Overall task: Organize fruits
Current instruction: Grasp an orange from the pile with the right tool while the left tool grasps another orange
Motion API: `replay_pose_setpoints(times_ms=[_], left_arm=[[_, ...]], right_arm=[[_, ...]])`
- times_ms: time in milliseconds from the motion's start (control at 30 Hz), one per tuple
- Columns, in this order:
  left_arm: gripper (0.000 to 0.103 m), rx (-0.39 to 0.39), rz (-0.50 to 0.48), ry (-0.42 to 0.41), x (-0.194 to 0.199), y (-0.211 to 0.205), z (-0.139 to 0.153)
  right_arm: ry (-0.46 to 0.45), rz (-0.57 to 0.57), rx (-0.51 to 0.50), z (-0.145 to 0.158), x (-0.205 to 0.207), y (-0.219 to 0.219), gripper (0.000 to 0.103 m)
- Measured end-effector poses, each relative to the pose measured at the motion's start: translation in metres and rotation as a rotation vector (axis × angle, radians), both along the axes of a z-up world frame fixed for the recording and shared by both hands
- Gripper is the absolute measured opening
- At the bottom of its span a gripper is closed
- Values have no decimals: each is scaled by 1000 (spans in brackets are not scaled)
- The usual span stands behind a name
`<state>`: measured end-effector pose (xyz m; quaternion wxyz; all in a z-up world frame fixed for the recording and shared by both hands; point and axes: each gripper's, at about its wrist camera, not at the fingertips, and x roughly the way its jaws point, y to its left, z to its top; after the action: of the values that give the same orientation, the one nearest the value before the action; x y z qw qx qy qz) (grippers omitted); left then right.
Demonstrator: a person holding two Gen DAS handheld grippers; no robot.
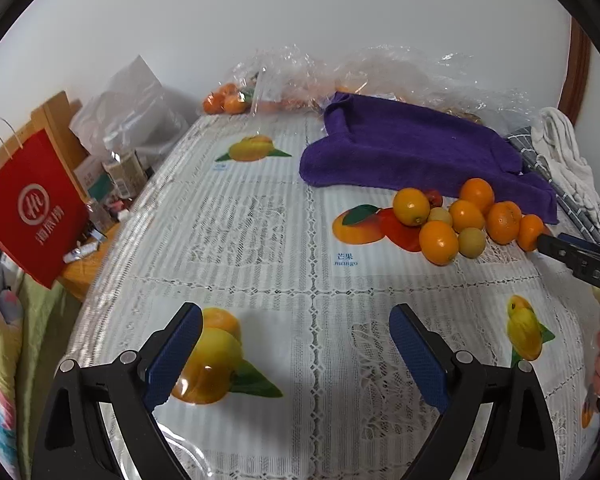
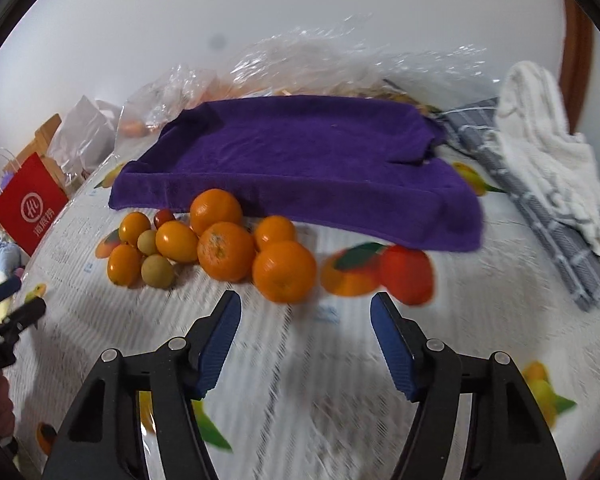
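Observation:
A pile of fruit [image 1: 460, 216] [image 2: 220, 240] lies on the fruit-print tablecloth [image 1: 260, 208] in front of a purple towel [image 1: 412, 148] [image 2: 300, 160]. It holds several oranges, two small yellow-green fruits and a small red one. My right gripper [image 2: 306, 300] is open with nothing between its blue pads. The nearest orange [image 2: 285, 271] sits just beyond its fingertips. In the left wrist view the right gripper [image 1: 552, 240] reaches in from the right edge, close to the rightmost orange [image 1: 531, 232]. My left gripper [image 1: 296, 312] stands open and empty over bare cloth, well short and left of the pile.
Clear plastic bags [image 1: 300, 72], one holding oranges [image 1: 224, 100], lie at the table's far edge. A white cloth [image 2: 548, 140] on a grey checked cloth [image 2: 556, 232] lies at the right. A red paper bag [image 1: 32, 208] and clutter stand beyond the left edge.

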<state>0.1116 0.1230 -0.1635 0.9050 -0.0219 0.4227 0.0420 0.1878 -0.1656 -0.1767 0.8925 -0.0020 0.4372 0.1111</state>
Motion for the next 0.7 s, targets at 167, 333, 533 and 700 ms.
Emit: replay_pose_setpoints(times_ms=[167,333,533,700], left_arm=[[94,-56,-32,-7,8,-1,-1],[94,-82,-83,-7,21,-18,1],[91,-128,-129,-3,44,-51,0],[64,-176,-146,45,66,-72,-7]], right_arm=[[22,3,-20,-13,18,6,65],[34,38,9,-17,26,8,41],[3,59,-36,-7,16,3,40],[-10,25,-57,2,3,-26,40]])
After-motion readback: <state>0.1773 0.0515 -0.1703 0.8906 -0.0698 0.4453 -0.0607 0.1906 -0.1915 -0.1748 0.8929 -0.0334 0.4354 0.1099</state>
